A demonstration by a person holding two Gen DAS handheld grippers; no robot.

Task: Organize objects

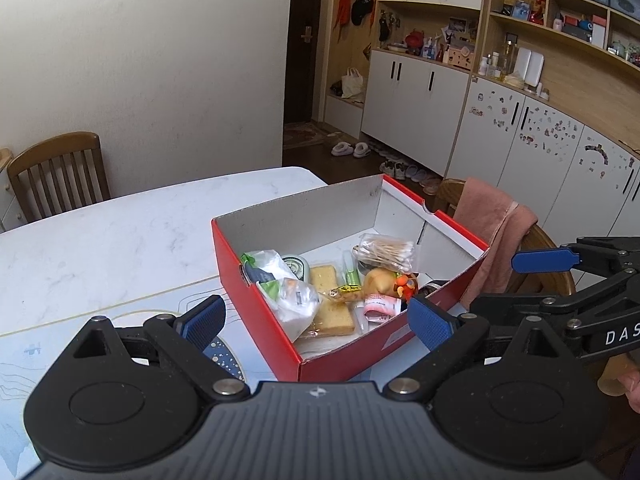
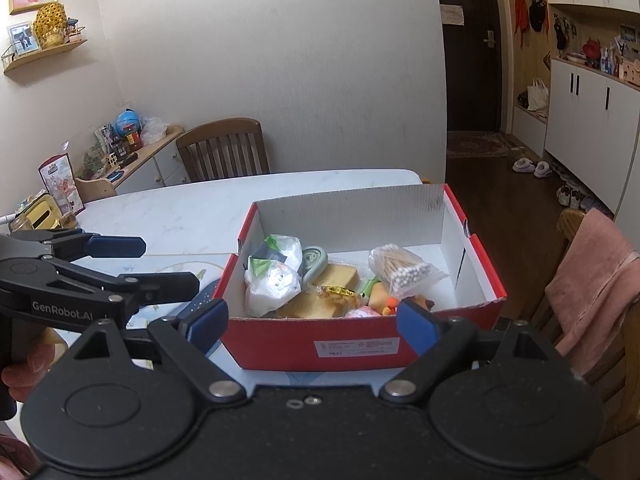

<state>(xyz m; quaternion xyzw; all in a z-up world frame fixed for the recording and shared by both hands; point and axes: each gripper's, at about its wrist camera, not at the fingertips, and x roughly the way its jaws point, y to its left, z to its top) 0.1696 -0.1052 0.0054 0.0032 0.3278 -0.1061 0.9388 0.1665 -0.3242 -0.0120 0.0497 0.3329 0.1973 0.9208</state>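
The red box point(image 2: 360, 340) of snacks, a cotton swab bag point(image 2: 404, 270) among them, sits on the white worktop point(image 1: 120, 232), with left gripper point(image 1: 316, 320) and right gripper point(image 2: 312, 322) jaws apart, holding nothing

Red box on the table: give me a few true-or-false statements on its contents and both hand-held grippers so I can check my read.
1. The red box has a lid closed over it. False: it is open-topped.
2. A bag of cotton swabs lies inside the box. True.
3. The left hand-held gripper holds a bread slice. False: it is open and holds nothing.
4. The right hand-held gripper is open. True.
5. A pink towel hangs over a chair beside the box. True.
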